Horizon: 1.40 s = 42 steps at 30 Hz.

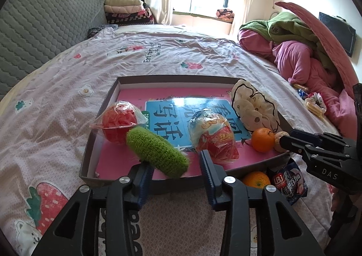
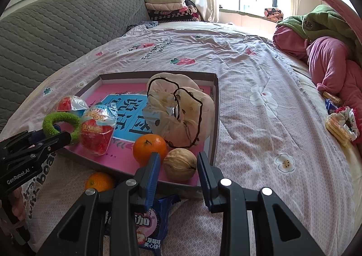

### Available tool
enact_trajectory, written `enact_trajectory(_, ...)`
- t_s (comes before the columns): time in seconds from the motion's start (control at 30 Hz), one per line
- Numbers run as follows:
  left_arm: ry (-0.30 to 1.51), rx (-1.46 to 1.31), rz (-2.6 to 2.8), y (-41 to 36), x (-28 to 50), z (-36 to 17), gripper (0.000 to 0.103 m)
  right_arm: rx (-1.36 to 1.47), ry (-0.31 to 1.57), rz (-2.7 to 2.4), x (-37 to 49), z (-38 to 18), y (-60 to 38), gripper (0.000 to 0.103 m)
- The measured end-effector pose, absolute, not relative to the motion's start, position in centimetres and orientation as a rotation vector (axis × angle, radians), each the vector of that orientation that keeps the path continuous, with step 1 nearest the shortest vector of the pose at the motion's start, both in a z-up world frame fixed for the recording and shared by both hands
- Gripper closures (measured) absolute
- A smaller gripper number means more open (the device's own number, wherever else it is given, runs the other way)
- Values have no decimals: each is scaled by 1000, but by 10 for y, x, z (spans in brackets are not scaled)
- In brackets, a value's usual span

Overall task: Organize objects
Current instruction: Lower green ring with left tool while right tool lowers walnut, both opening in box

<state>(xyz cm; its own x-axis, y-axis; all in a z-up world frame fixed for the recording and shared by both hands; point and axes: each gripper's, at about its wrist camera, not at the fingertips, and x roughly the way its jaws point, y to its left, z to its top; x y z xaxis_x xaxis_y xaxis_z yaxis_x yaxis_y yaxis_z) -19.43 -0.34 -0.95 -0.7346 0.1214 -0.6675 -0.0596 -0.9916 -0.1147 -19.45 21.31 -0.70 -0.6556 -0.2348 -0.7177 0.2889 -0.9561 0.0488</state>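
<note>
Left gripper marked "GenRobot.AI" gapes beside the green ring; right gripper, "DAS", open around the walnut.

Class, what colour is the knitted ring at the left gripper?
Bright green knitted ring, clearest in the left wrist view, by the left gripper.

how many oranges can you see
2: one orange inside the tray, beside the walnut; another orange on the bedsheet just outside it. More may be hidden.
</note>
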Motion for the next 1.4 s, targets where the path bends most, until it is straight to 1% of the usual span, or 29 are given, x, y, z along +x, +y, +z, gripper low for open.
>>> enact_trajectory(0.07, -145, -1100, 2838, -5, -194, -8, 57, 1119, 101, -2621, -194, -7, 213, 69)
enact_trajectory(0.27, -132, -1086, 2856, -6, -190, -3, 56, 1106, 86, -2622, -192, -4, 216, 69)
enact_trajectory(0.43, -129, -1103, 2884, -15, -190, -2, 52, 1099, 75, -2626, -191, -1, 218, 69)
enact_trajectory(0.9, -142, -1158, 2927, -37, -181, -2, 51, 1066, 57, -2630, -184, 8, 220, 69)
enact_trajectory(1.3, -179, -1092, 2982, -51, -170, 21, 51, 993, 57, -2630, -175, 18, 219, 69)
enact_trajectory(1.4, -184, -1069, 2996, -53, -164, 29, 51, 967, 63, -2628, -172, 22, 217, 65)
